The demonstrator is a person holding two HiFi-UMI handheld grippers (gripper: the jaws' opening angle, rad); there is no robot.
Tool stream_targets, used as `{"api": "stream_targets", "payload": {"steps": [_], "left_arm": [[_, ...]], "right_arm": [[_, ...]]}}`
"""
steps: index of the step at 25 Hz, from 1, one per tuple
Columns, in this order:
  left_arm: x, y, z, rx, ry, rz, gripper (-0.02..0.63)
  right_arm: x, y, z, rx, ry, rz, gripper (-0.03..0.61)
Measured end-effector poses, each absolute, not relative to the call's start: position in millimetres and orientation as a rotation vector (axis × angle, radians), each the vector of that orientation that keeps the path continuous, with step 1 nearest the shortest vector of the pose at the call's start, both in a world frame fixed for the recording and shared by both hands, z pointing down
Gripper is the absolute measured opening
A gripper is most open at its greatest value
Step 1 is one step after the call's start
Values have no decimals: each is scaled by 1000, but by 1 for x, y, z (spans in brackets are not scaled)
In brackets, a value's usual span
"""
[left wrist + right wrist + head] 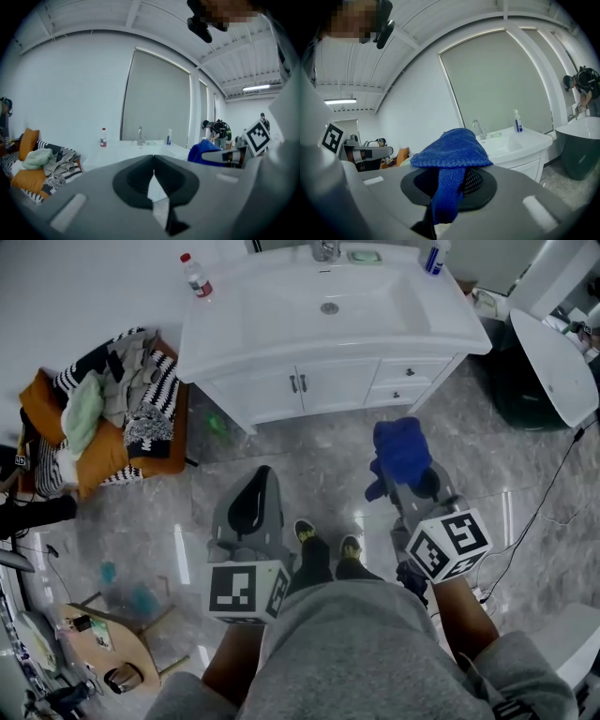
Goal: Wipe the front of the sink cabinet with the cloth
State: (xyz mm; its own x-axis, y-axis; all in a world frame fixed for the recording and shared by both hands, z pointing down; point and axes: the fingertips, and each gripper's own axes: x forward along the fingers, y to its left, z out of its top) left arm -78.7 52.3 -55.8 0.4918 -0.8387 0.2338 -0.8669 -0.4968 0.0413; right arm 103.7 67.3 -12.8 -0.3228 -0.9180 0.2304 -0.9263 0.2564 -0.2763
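Well, the white sink cabinet (319,381) stood ahead of the person across a stretch of floor, its doors and drawers facing them, so by my reckoning the wipe had not yet begun. The blue cloth (401,451) sat bunched over the right tongs (459,185), which were clamped on a fold of it and pointed at the cabinet, well apart from its front. Carried ready, I'd say. The left tongs (251,486) were pressed together on nothing, probably kept clear.
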Motion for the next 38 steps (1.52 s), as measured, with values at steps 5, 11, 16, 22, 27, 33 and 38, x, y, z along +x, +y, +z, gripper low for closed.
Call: {"api": "stream_targets", "payload": {"steps": [5,11,16,22,27,33,38], "left_arm": [[-101,34,-52,2575,-1484,247,9],[-130,10,-43,2541,-1485,204,9],[-148,-11,-32,2526,-1464,199,9],[-137,-31,-23,2522,-1418,232,9],[-119,-45,-23,2532,-1410,256,9],[-105,-61,-20,2512,-1449,278,9],[-100,-74,1,2476,-1480,316,9]], "right_arm": [[93,48,-14,1840,-2434,568,75],[79,24,-15,1847,-2422,587,64],[70,0,-12,1878,-2407,615,64],[87,-17,-8,1904,-2318,570,68],[104,-30,-3,1908,-2308,588,71],[120,-49,2,1877,-2320,565,71],[138,-63,22,1877,-2327,603,71]]}}
